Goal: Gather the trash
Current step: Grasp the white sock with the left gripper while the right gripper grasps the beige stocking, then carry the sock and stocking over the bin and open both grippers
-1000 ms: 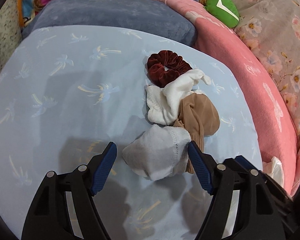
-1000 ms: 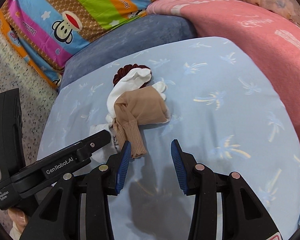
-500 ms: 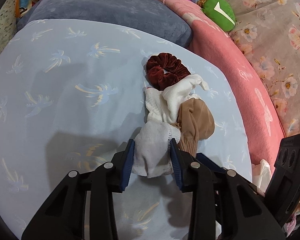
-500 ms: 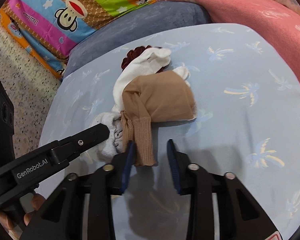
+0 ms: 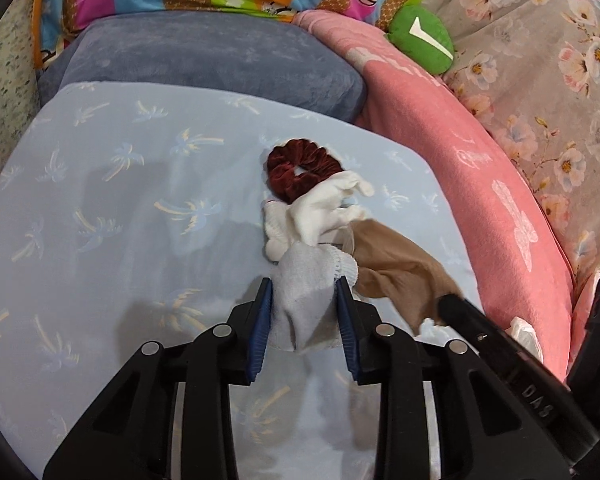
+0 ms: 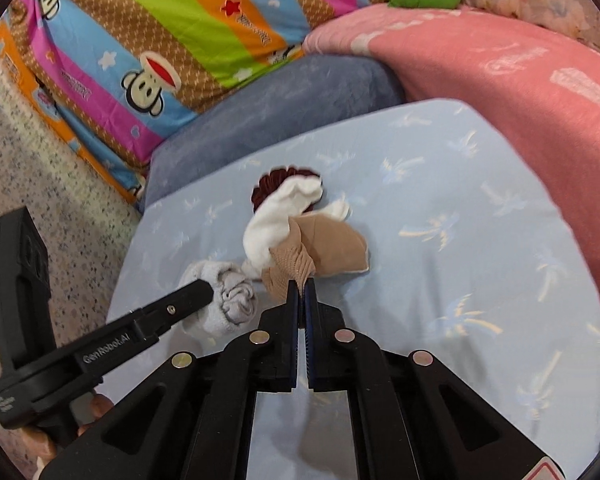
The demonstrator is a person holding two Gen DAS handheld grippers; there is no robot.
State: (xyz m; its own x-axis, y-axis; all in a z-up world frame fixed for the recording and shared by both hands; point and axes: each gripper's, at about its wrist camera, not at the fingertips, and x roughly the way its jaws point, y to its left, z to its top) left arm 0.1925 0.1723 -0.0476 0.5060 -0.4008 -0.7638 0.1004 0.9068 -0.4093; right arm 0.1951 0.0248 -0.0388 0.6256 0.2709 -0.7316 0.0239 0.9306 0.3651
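A small heap lies on the light blue palm-print cushion [image 5: 100,220]: a dark red scrunchie [image 5: 296,168], a white sock [image 5: 324,208], a tan stocking [image 5: 396,276] and a grey sock [image 5: 304,312]. My left gripper [image 5: 304,292] has the grey sock bunched between its blue pads, and its jaws are still closing on it. In the right wrist view, my right gripper [image 6: 300,286] is shut on the cuff of the tan stocking [image 6: 332,248], which is pulled up off the cushion. The grey sock [image 6: 228,296] hangs raised to its left.
A grey-blue pillow [image 5: 204,60] lies behind the cushion. A pink blanket [image 5: 480,168] runs along the right with a green plush [image 5: 420,36] above it. A crumpled white tissue [image 5: 524,332] sits by the blanket's lower edge. Speckled floor [image 6: 40,160] is on the left.
Both grippers went from open to closed, the left onto the grey sock and the right onto the stocking cuff. Both then rose, lifting those pieces off the cushion.
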